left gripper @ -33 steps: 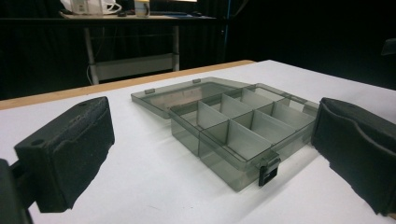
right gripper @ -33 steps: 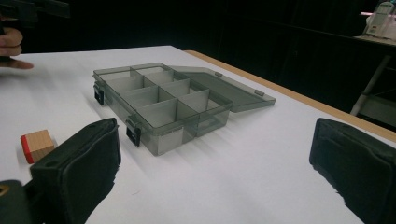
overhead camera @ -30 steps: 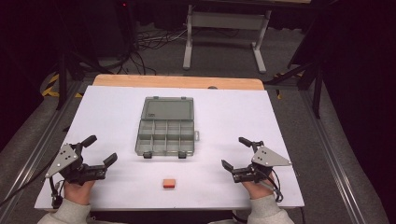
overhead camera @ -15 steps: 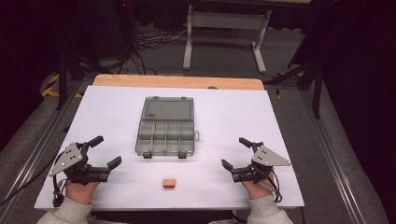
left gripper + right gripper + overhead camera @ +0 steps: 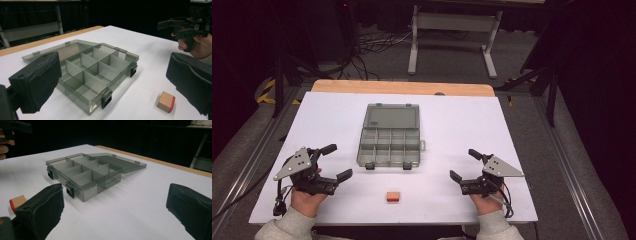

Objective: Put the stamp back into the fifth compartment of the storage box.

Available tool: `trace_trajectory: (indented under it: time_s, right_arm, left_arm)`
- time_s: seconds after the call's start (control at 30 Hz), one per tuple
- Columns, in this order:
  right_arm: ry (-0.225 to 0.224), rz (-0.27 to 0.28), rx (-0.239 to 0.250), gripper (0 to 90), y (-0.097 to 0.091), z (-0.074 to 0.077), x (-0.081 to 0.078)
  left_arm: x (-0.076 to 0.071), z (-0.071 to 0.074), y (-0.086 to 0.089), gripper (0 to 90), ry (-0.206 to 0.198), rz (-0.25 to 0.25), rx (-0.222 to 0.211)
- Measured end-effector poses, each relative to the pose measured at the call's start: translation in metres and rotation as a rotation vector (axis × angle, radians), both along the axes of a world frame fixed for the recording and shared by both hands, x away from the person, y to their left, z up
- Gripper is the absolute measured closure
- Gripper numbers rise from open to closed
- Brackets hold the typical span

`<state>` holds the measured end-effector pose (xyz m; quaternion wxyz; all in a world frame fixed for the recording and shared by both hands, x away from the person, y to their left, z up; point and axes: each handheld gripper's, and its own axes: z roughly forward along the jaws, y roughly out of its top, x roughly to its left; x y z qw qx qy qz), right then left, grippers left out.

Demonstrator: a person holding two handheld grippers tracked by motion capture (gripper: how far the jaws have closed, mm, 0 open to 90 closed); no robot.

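Note:
A smoky grey clear organizer box (image 5: 389,148) lies mid-table with its lid (image 5: 392,118) folded flat toward the far side. Its compartments (image 5: 85,72) hold nothing. A small wooden block with one red side (image 5: 393,196) rests on the white table near the front edge; it also appears in the left gripper view (image 5: 165,101) and in the right gripper view (image 5: 17,202). My left gripper (image 5: 339,161) is open and empty, left of the box and block. My right gripper (image 5: 463,164) is open and empty at the right, pointing toward the box (image 5: 82,171).
The white table top (image 5: 512,135) has a wooden strip (image 5: 402,88) along its far edge. Behind it, on the dark floor, are cables (image 5: 372,50) and a metal stand (image 5: 452,22). Rails (image 5: 562,150) run along both sides of the table.
My left gripper has slid a little to the right, toward the box and block. The right gripper, box and block have stayed put.

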<state>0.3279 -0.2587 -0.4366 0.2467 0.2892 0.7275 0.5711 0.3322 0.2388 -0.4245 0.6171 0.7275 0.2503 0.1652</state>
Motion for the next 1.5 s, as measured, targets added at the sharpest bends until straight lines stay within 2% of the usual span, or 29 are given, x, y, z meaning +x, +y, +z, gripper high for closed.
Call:
trace_trajectory:
  time_s: [0.13, 0.17, 0.27, 0.7, 1.03, 1.23, 1.27, 1.5]
  right_arm:
    - [-0.003, 0.006, 0.000, 2.9, 0.000, 0.000, -0.001]
    - [-0.004, 0.012, 0.003, 3.2, 0.000, 0.000, -0.001]
    - [-0.005, 0.015, 0.004, 3.4, 0.000, 0.001, -0.002]
    - [-0.006, 0.029, 0.010, 4.2, 0.000, 0.001, -0.002]
    - [-0.002, 0.035, 0.012, 4.3, 0.000, 0.001, -0.001]
    - [-0.001, 0.041, 0.013, 4.4, 0.000, 0.000, -0.001]
    - [0.000, 0.043, 0.013, 4.6, 0.000, 0.000, -0.001]
    - [0.004, 0.050, 0.013, 4.9, 0.000, 0.000, -0.001]
  left_arm:
    - [0.003, 0.006, -0.013, 2.0, -0.015, -0.061, -0.022]
    - [0.005, 0.009, -0.021, 3.7, -0.010, -0.097, -0.020]
    - [0.006, 0.011, -0.027, 3.8, -0.018, -0.111, -0.018]
    - [0.013, 0.016, -0.050, 6.3, -0.001, -0.171, -0.023]
    - [0.017, 0.018, -0.071, 7.1, 0.007, -0.223, 0.016]
    - [0.017, 0.020, -0.082, 7.3, 0.011, -0.246, 0.013]
    - [0.018, 0.020, -0.083, 7.4, 0.007, -0.251, 0.024]
    - [0.019, 0.019, -0.097, 8.6, 0.036, -0.289, 0.047]
